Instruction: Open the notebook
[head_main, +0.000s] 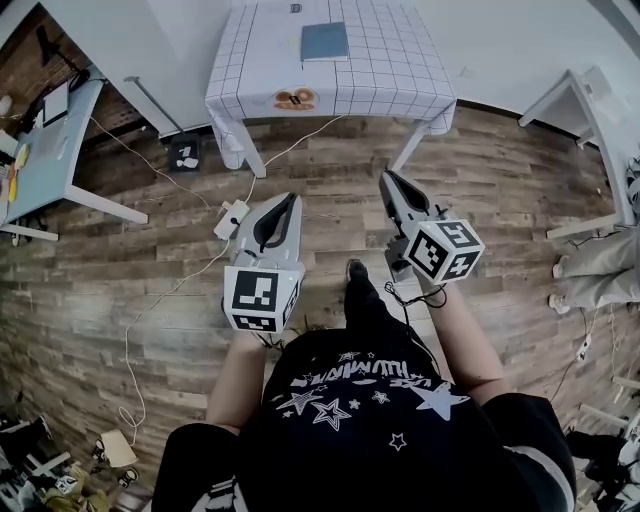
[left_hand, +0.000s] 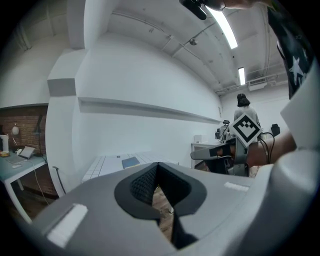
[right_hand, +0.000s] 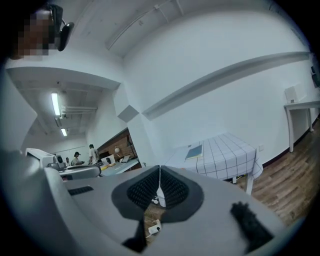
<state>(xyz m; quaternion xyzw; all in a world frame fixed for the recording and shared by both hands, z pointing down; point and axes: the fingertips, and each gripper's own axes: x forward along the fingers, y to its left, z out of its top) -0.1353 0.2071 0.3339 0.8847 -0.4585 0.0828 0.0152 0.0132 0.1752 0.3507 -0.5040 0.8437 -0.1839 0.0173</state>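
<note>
Wood floor (head_main: 80, 300): brown planks run the width of the room beneath the person and both grippers.
Table (head_main: 390, 75): draped in a white grid-checked cloth, it stands by the far wall, ahead of both grippers.
Person (head_main: 370, 420): in a black star-print top, standing well back from the table with a gripper in each hand.
Left gripper (head_main: 293, 197): jaws pressed together with nothing between them, held over the floor and pointing toward the table.
Right gripper (head_main: 388, 176): jaws likewise closed on nothing, beside its partner and well apart from the table.
Notebook (head_main: 325, 41): blue-grey cover closed, lying flat on the cloth toward the table's far side, untouched.
</note>
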